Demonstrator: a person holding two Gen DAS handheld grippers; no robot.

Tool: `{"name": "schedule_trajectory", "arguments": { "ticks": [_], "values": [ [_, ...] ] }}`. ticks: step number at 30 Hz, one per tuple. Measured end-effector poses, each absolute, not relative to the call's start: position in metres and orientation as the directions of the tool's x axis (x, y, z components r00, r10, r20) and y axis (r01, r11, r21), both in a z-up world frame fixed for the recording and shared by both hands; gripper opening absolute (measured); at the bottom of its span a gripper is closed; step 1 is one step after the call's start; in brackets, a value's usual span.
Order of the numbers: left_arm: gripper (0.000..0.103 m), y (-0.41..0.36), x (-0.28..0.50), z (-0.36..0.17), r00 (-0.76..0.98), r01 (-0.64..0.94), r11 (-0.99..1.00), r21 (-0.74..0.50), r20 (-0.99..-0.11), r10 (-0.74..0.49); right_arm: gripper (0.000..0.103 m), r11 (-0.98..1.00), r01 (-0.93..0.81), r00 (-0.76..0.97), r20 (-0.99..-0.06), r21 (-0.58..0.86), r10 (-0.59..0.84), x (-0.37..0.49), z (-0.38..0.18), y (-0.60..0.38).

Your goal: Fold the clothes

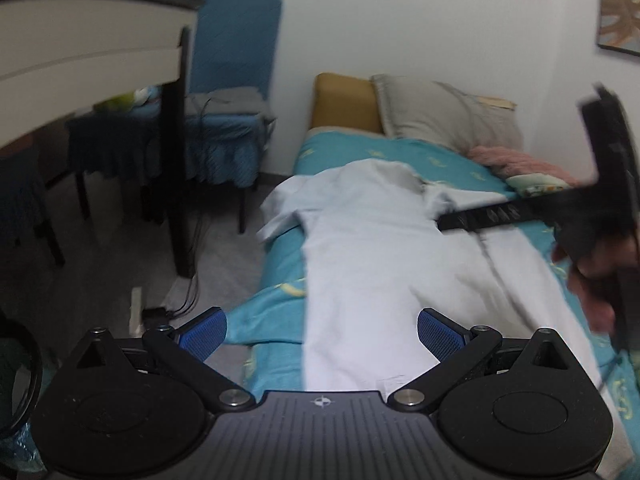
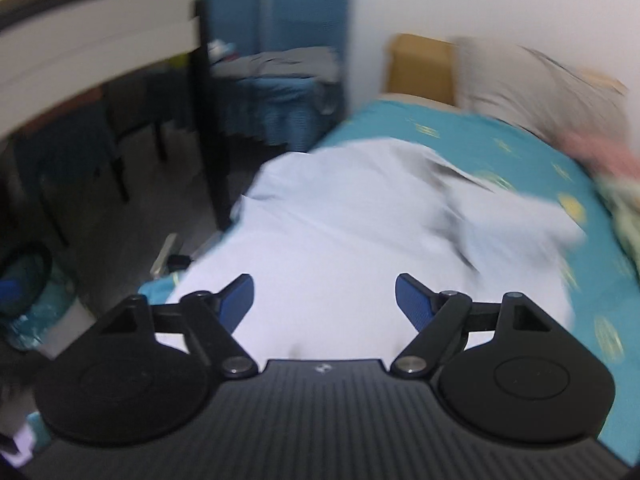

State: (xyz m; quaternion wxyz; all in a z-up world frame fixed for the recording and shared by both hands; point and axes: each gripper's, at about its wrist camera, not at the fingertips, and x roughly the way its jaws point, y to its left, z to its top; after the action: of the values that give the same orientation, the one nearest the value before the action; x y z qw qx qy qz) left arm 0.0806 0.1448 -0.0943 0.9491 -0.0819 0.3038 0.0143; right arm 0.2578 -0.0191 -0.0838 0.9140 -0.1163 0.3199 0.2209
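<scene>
Pale garment (image 1: 372, 248) is spread rumpled on the teal bedsheet (image 1: 440, 160) — both grippers (image 1: 322, 334) (image 2: 325, 302) are held wide open, nothing pinched.

Dim, even indoor light is falling softly; fisheye distortion is bending the edges, and motion blur is smearing the right wrist view most.

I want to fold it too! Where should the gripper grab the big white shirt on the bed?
Probably by the sleeve that spills over the bed's left edge. It hangs loose, so a pad can slip beneath it. The open left gripper could come in from that side. The shirt's middle lies flat on the sheet, which makes it harder to pinch.
</scene>
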Motion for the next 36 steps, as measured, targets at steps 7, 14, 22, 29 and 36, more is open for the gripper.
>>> {"name": "schedule_trajectory", "arguments": {
  "ticks": [7, 14, 22, 29, 36],
  "values": [
    [0.103, 0.184, 0.114, -0.138, 0.763, -0.154, 0.959, -0.238, -0.645, -0.038, 0.071, 0.669, -0.699, 0.606, -0.706, -0.254, 0.365, 0.345, -0.128, 0.133],
    [0.102, 0.205, 0.134, -0.167, 0.722, -0.206, 0.916, -0.345, -0.685, -0.096, 0.065, 0.474, -0.775, 0.583, -0.763, -0.418, 0.281, 0.379, -0.202, 0.219],
    [0.102, 0.208, 0.131, -0.171, 0.736, -0.171, 0.877, -0.450, -0.649, -0.189, 0.008, 0.524, -0.685, 0.684, -0.694, -0.506, 0.225, 0.396, -0.229, 0.216],
    [0.102, 0.209, 0.125, -0.165, 0.795, -0.112, 0.818, -0.565, -0.545, -0.267, 0.005, 0.753, -0.556, 0.793, -0.497, -0.351, 0.353, 0.392, -0.150, 0.168],
    [0.102, 0.189, 0.123, -0.156, 0.834, -0.026, 0.829, -0.559, -0.469, -0.290, 0.005, 0.960, -0.261, 0.917, -0.339, -0.105, 0.212, 0.382, -0.098, 0.036]
  ]
}}
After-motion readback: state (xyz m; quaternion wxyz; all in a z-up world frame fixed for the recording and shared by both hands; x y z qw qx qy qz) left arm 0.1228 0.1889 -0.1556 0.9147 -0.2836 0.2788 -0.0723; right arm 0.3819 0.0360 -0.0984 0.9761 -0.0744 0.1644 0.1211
